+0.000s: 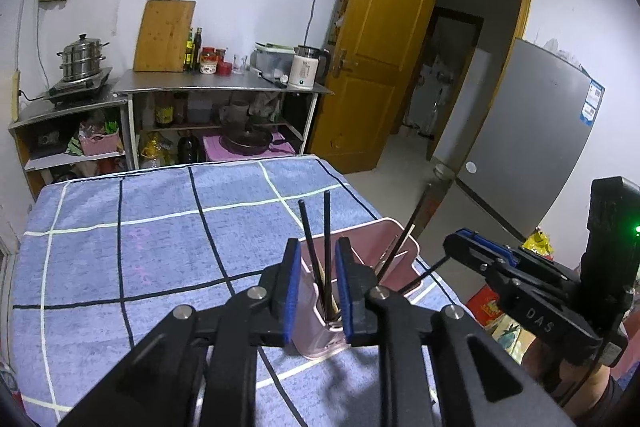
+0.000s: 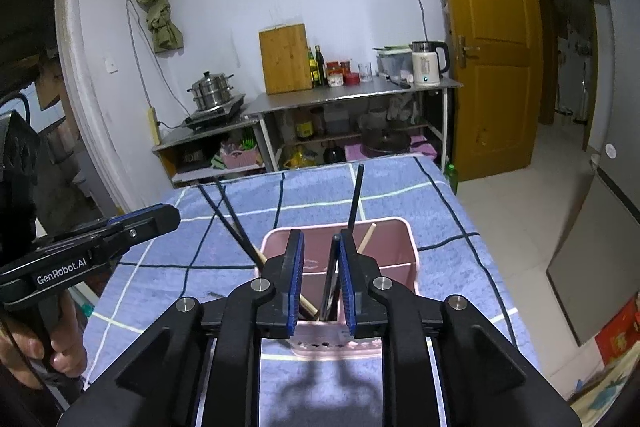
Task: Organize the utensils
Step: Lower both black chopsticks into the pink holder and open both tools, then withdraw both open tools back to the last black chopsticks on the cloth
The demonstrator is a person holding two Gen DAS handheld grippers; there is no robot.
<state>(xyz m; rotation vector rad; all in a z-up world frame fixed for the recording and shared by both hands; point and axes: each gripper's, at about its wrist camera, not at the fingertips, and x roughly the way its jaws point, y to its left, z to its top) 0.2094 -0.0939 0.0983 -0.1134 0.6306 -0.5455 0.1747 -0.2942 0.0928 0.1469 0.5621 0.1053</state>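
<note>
A pink utensil holder [image 2: 396,247] stands on the blue checked cloth [image 2: 280,195]. It also shows in the left wrist view [image 1: 376,239]. My left gripper [image 1: 318,289] has its jaws around a clear pink cup [image 1: 320,339] that holds two black chopsticks [image 1: 326,227]. My right gripper [image 2: 320,285] is open above the holder's near compartment. A black chopstick [image 2: 356,199] and a wooden-tipped one [image 2: 366,237] lean in the holder by its right finger. Two more black chopsticks [image 2: 230,223] cross at the left. Whether the left jaws press the cup is unclear.
A steel shelf unit [image 1: 224,85] with a cutting board [image 1: 164,35], bottles and a kettle [image 1: 304,67] stands behind the table. A steamer pot [image 1: 82,61] sits on a cooker at the left. A wooden door [image 1: 376,59] and a fridge [image 1: 532,131] are at the right.
</note>
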